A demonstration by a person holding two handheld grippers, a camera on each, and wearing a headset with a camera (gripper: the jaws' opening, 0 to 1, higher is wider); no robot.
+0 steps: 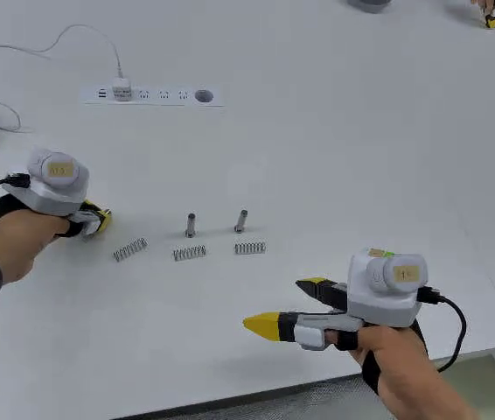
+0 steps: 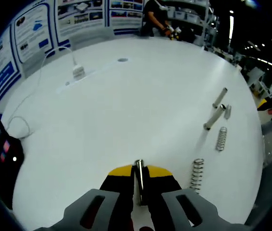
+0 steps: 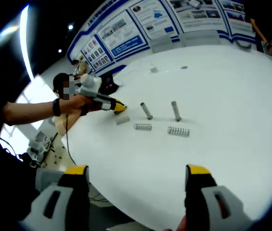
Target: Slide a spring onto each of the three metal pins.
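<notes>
Metal pin (image 2: pixel 138 183), a smooth cylinder, sits pinched in the left tool (image 2: pixel 139 169); right tool (image 3: pixel 136 170) spread wide.

White workbench (image 1: pixel 335 157); power strip (image 1: pixel 151 94) on it; posters (image 3: pixel 121 31) along wall.

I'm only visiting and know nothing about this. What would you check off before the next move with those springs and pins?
1. Held pin clamped in the left gripper: ok, jaws shut on it.
2. Two standing pins upright on the table: ok.
3. Three springs lying loose beside them: ok.
4. The right gripper open, holding nothing: ok.
5. A spring on each pin: not ok, none yet.
6. Grip firmness: cannot tell.
</notes>
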